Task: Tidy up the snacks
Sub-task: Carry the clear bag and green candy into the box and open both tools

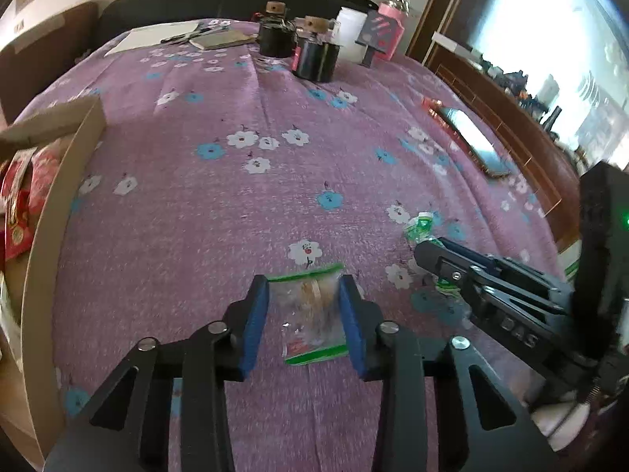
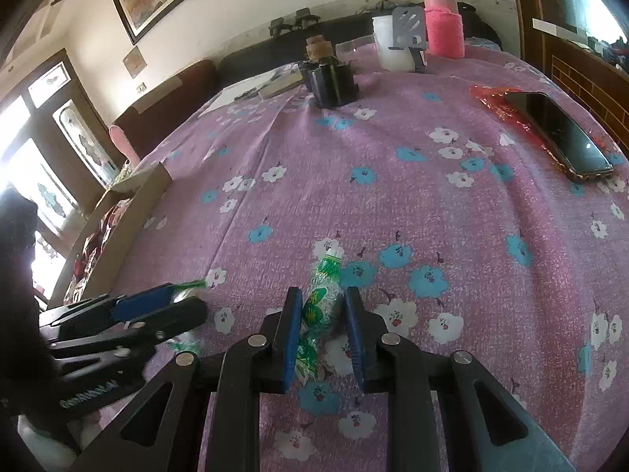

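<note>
In the left wrist view a clear snack bag with green edges (image 1: 312, 314) lies on the purple flowered tablecloth (image 1: 236, 196) between the blue pads of my left gripper (image 1: 304, 295); the jaws stand close on both sides of it. In the right wrist view a green and white snack packet (image 2: 320, 310) lies between the pads of my right gripper (image 2: 320, 308), which straddles it; the left pad touches it. The right gripper also shows in the left wrist view (image 1: 426, 249), and the left gripper in the right wrist view (image 2: 192, 295).
A cardboard box (image 1: 51, 212) with red packets inside stands at the left. A phone (image 2: 558, 133) on a red packet lies at the right. Dark jars (image 1: 314, 59), a white cup, a pink bottle (image 2: 442, 23), a notebook and scissors stand at the far edge.
</note>
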`<state>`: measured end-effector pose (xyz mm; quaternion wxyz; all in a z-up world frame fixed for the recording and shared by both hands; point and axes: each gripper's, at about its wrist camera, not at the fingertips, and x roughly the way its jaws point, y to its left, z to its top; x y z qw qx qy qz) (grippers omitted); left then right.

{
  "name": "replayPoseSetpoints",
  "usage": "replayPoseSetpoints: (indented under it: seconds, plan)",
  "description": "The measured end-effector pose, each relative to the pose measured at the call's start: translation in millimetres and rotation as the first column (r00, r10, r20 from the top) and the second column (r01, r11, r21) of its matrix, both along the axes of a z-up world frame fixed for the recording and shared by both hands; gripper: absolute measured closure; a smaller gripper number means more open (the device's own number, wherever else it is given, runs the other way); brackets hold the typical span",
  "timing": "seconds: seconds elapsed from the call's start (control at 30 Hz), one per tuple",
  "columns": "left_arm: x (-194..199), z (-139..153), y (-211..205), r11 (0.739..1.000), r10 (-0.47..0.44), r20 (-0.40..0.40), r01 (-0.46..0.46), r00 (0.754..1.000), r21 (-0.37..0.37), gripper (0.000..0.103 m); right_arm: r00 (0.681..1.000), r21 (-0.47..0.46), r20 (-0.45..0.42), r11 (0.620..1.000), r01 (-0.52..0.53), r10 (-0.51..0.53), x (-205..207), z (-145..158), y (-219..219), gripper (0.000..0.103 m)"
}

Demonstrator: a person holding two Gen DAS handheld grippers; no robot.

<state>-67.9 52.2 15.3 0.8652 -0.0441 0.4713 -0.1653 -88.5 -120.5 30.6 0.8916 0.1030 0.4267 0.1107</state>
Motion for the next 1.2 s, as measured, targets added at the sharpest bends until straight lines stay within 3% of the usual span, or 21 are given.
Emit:
replayPoseSetpoints:
  seconds: [0.3, 0.57, 0.8, 0.97, 1.2]
  plan:
    - [-35.6, 41.9, 67.8, 0.986, 0.086, 0.082, -0.073, 0.993, -0.147, 0.07, 0.999, -0.015, 0.01, 0.999, 0.039, -0.038, -1.9, 1.8, -3.6, 0.08]
    - [-64.4, 61.3, 169.5, 0.949, 0.279, 0.135, -0.252, 0.951, -0.188, 0.07, 0.998, -0.091, 0.039, 0.995, 0.049, -0.046, -5.3, 10.7, 6.9, 0.08]
    - [-66.2, 31.0, 220.7, 0.908, 0.386, 0.061, -0.367, 0.92, -0.204, 0.07, 0.986, -0.094, 0.092, 0.987, -0.133, 0.142, -10.1, 50.7, 88.2, 0.081]
    - [-62.1, 13.0, 222.6, 0.911, 0.378, 0.019, -0.367, 0.926, -0.188, 0.07, 0.951, -0.108, 0.096, 0.952, -0.285, 0.295, -3.8, 66.7, 162.2, 0.081]
    - [-65.4, 13.9, 214.2, 0.928, 0.366, 0.066, -0.36, 0.928, -0.094, 0.069, 0.904, -0.133, 0.058, 0.9, -0.414, 0.424, 11.2, 66.3, 249.3, 0.081]
